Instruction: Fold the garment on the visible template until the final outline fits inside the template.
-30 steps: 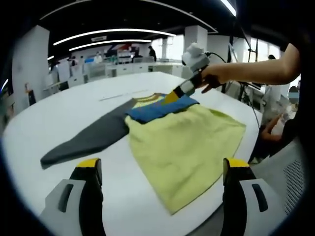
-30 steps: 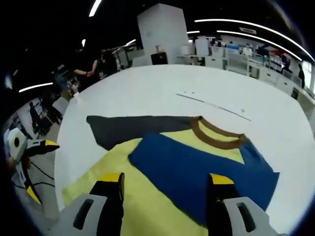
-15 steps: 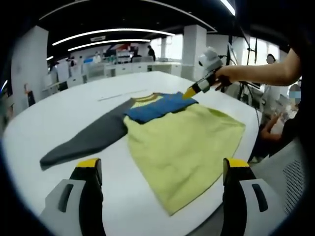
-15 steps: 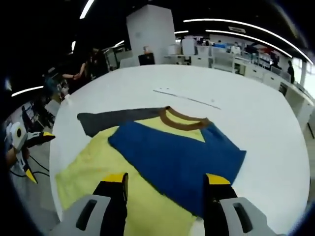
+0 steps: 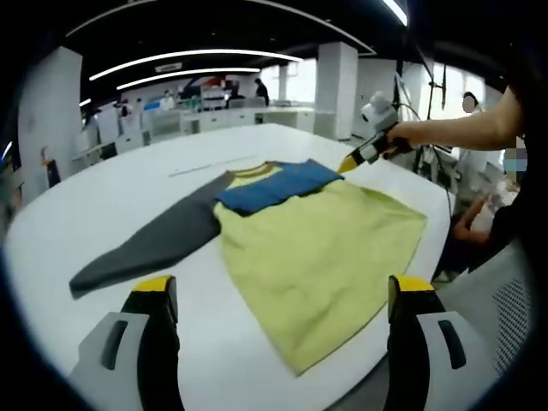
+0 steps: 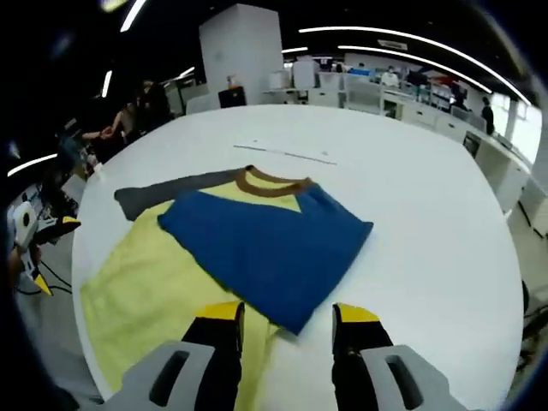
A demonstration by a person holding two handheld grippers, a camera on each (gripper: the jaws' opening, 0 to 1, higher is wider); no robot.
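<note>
The garment lies flat on the white table (image 5: pixel 111 193). Its yellow-green body (image 5: pixel 317 248) faces me, a grey sleeve (image 5: pixel 154 244) stretches out to the left, and a blue sleeve (image 5: pixel 274 184) is folded across the chest below the brown collar (image 6: pixel 270 181). My left gripper (image 5: pixel 282 295) hovers open above the hem with nothing held. A hand holds my right gripper (image 5: pixel 360 157) just off the blue sleeve's far edge. In the right gripper view, that gripper (image 6: pixel 287 317) stands open over the corner of the blue sleeve (image 6: pixel 265 244). A thin template line (image 6: pixel 287 154) runs beyond the collar.
The table's rim (image 5: pixel 411 274) curves close to the garment's right side. A person (image 5: pixel 479 223) sits just past it. Desks and a white pillar (image 6: pixel 240 51) stand far behind. My left gripper (image 6: pixel 30 248) appears at the left in the right gripper view.
My right gripper has drawn back off the blue sleeve toward the table's edge, and its jaws stand closer together. The blue sleeve stays folded. My left gripper has not moved.
</note>
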